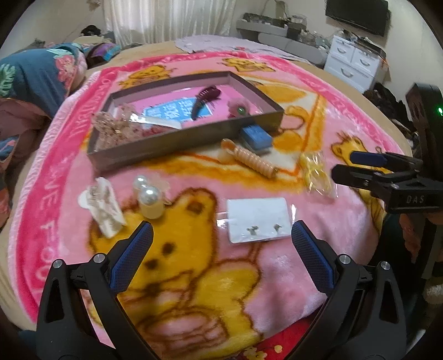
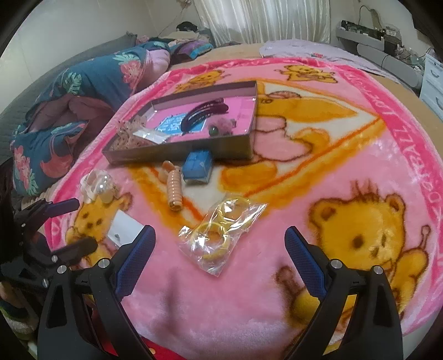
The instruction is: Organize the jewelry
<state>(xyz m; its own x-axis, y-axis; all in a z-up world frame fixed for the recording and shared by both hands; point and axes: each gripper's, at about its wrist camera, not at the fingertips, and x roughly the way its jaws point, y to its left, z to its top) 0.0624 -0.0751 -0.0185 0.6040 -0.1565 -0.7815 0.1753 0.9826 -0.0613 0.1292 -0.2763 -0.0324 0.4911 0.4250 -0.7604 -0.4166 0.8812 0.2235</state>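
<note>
A pink plush blanket with yellow bear prints [image 1: 290, 277] covers the bed. Beyond its far edge hang white pleated curtains [image 1: 166, 19]. Right of them stand a white drawer cabinet [image 1: 354, 61] and a wall-mounted black television [image 1: 357, 12].

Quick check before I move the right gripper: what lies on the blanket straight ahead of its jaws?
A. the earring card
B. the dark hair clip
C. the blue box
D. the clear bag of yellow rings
D: in the right wrist view the clear bag of yellow rings lies on the blanket ahead of the open right gripper, nothing held.
</note>
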